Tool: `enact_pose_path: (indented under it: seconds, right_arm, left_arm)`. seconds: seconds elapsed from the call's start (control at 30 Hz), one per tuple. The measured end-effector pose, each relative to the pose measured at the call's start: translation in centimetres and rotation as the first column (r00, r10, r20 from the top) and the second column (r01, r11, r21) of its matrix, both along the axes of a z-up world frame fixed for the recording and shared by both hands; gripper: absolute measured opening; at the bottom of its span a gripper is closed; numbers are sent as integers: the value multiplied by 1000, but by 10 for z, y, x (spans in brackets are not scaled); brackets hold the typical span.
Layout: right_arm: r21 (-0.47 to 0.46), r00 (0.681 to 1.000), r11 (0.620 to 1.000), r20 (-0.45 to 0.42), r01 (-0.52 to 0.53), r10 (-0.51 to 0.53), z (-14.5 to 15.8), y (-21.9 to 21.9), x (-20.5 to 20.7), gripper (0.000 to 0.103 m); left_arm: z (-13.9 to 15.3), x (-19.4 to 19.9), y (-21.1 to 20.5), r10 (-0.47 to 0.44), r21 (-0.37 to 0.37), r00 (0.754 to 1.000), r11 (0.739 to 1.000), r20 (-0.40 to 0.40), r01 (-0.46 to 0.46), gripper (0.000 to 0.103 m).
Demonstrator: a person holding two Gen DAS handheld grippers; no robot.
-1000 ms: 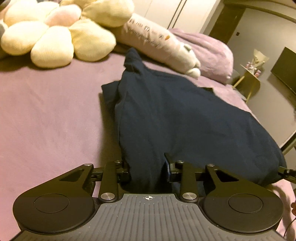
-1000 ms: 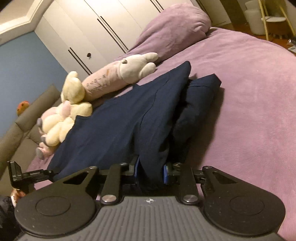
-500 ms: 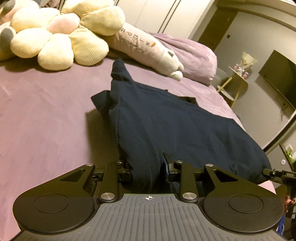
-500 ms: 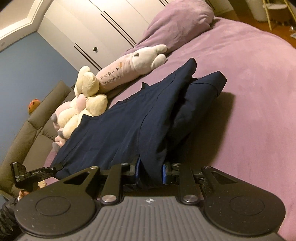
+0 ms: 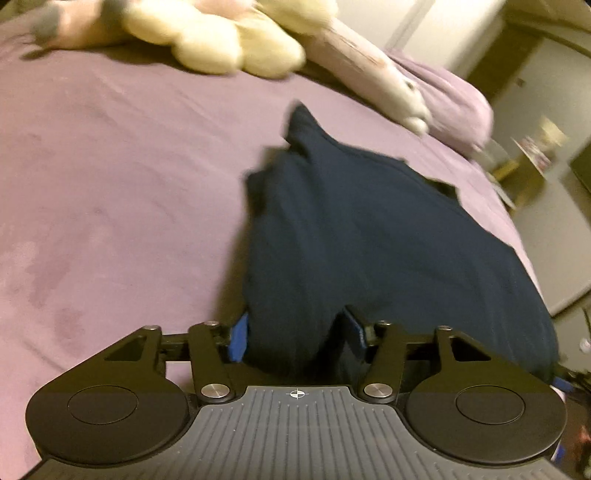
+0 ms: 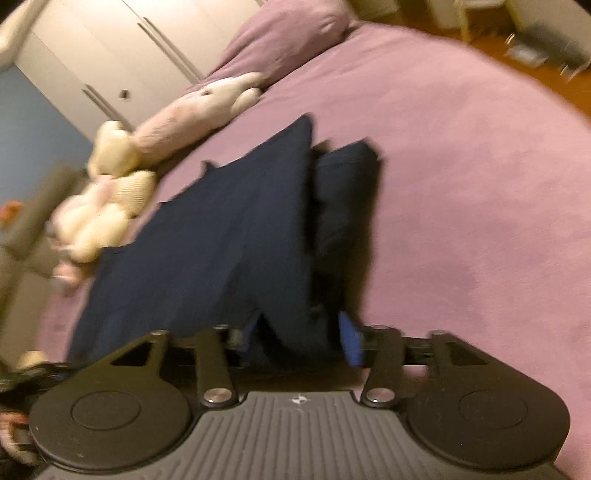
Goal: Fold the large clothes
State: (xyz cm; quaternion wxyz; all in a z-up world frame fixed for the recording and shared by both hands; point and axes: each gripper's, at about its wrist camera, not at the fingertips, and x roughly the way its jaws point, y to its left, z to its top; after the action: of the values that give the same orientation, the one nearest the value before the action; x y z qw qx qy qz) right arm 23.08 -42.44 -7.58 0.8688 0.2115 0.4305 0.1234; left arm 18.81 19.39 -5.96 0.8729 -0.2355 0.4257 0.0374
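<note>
A dark navy garment [image 5: 369, 229] lies folded lengthwise on the purple bed [image 5: 110, 184], its near hem running up into both grippers. In the left wrist view my left gripper [image 5: 295, 332] has its jaws opening: the blue pads [image 5: 238, 338] stand apart with a fold of the hem loose between them. The right wrist view shows the same garment [image 6: 221, 240], and my right gripper [image 6: 301, 336] is opening too, its blue pads [image 6: 351, 338] clear of the cloth that hangs between them. Both views are blurred by motion.
Cream and pink plush toys [image 5: 221, 40] and a long pink plush [image 5: 369, 74] lie at the head of the bed beside a purple pillow [image 6: 291, 33]. White wardrobe doors [image 6: 110, 48] stand behind. A small side table [image 5: 532, 158] is beyond the bed's right edge.
Both grippers' pads have spread apart from a tight pinch on the hem. Both hands moved along the bed with the garment, and the views have become blurred.
</note>
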Motion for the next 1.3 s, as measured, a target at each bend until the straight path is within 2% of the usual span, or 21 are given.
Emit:
enact_pose_path:
  seconds: [0.03, 0.07, 0.13, 0.2, 0.27, 0.37, 0.47, 0.57, 0.63, 0.67, 0.7, 0.73, 0.77, 0.8, 0.87, 0.9, 1.03, 1.17, 1.3]
  right_arm:
    - [-64, 999, 998, 36, 24, -21, 7, 2, -6, 69]
    - [-126, 995, 990, 83, 58, -48, 14, 3, -13, 78]
    - [-179, 980, 975, 170, 133, -102, 27, 5, -23, 79]
    - [-187, 959, 968, 258, 170, -119, 37, 18, -20, 79]
    - [-149, 949, 980, 306, 131, -80, 43, 45, -3, 77]
    - [-162, 947, 986, 320, 33, 21, 38, 111, 39, 45]
    - [-218, 954, 976, 289, -15, 80, 18, 167, 90, 44]
    - [-297, 965, 955, 251, -3, 81, -7, 192, 130, 43]
    - [-387, 966, 921, 253, 45, 59, -21, 192, 143, 35]
    - [-409, 965, 910, 259, 70, 43, -27, 185, 144, 27]
    - [-420, 960, 903, 278, 95, 28, -33, 174, 142, 26]
    - [-462, 953, 877, 303, 133, 15, -40, 167, 139, 26]
    - [-523, 940, 834, 342, 178, 13, -47, 157, 134, 26]
    - [-535, 932, 820, 363, 204, 5, -55, 145, 131, 26]
    - [-393, 925, 893, 375, 218, -61, -62, 114, 129, 26]
    - [-371, 924, 898, 373, 234, -87, -63, 110, 130, 26]
    - [-433, 924, 869, 376, 241, -69, -63, 124, 134, 26]
    - [-427, 949, 881, 307, 206, -73, -53, 121, 142, 28]
    - [-429, 967, 886, 246, 175, -72, -38, 113, 126, 29]
  left_arm:
    - [3, -3, 2, 17, 32, 1000, 999, 4, -17, 71]
    - [8, -5, 4, 44, 77, 999, 996, 12, -45, 72]
    - [15, -1, 3, 74, 144, 996, 986, 47, -80, 75]
    - [21, 15, -9, 91, 181, 992, 978, 92, -106, 78]
    - [23, 38, -27, 89, 188, 989, 976, 122, -111, 82]
    - [18, 81, -63, 70, 188, 981, 977, 180, -104, 92]
    - [3, 124, -101, 27, 280, 981, 957, 192, -81, 94]
    - [-18, 148, -125, -5, 381, 983, 922, 182, -66, 95]
    - [-33, 153, -132, -32, 441, 983, 896, 178, -51, 98]
    - [-41, 151, -133, -52, 456, 979, 889, 195, -44, 99]
    - [-50, 145, -133, -67, 463, 972, 885, 227, -47, 102]
    - [-55, 139, -130, -73, 457, 964, 888, 254, -53, 103]
    - [-61, 133, -125, -72, 415, 956, 908, 285, -56, 103]
    - [-64, 131, -120, -66, 388, 952, 920, 299, -58, 103]
    - [-66, 133, -117, -61, 376, 951, 925, 303, -61, 103]
    - [-66, 136, -117, -61, 378, 954, 924, 293, -57, 103]
    - [-60, 137, -116, -57, 369, 962, 928, 266, -47, 103]
    - [-44, 131, -108, -37, 378, 981, 925, 192, -39, 103]
    - [-30, 113, -95, -12, 389, 987, 920, 159, -52, 103]
